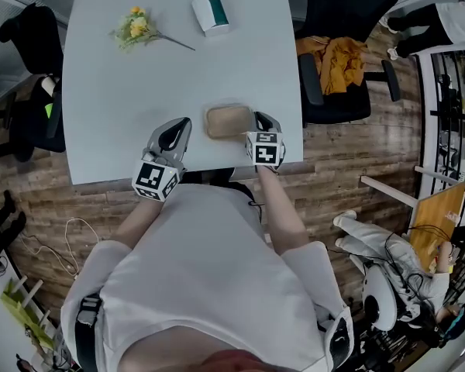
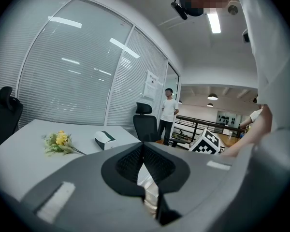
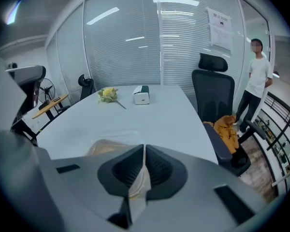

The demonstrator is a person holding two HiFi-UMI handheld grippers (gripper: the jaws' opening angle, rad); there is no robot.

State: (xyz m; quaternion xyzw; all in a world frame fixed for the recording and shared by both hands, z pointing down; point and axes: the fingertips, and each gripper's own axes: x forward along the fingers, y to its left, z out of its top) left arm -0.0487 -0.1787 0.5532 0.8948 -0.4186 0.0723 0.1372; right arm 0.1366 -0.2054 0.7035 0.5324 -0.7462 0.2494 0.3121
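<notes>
Two grippers flanked a clear bag (image 1: 228,121) with tan contents at the near edge of the table (image 1: 116,84) in the head view, the left gripper (image 1: 184,124) at its left end and the right gripper (image 1: 261,119) at its right. In the left gripper view, the jaws were pressed together on a pale strip of the bag. In the right gripper view, the jaws pinched the bag's film, and the tan contents lay just ahead to the left.

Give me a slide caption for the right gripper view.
Right claw shut on a clear bag with tan contents, on a white table; flowers and a tissue box beyond.
</notes>
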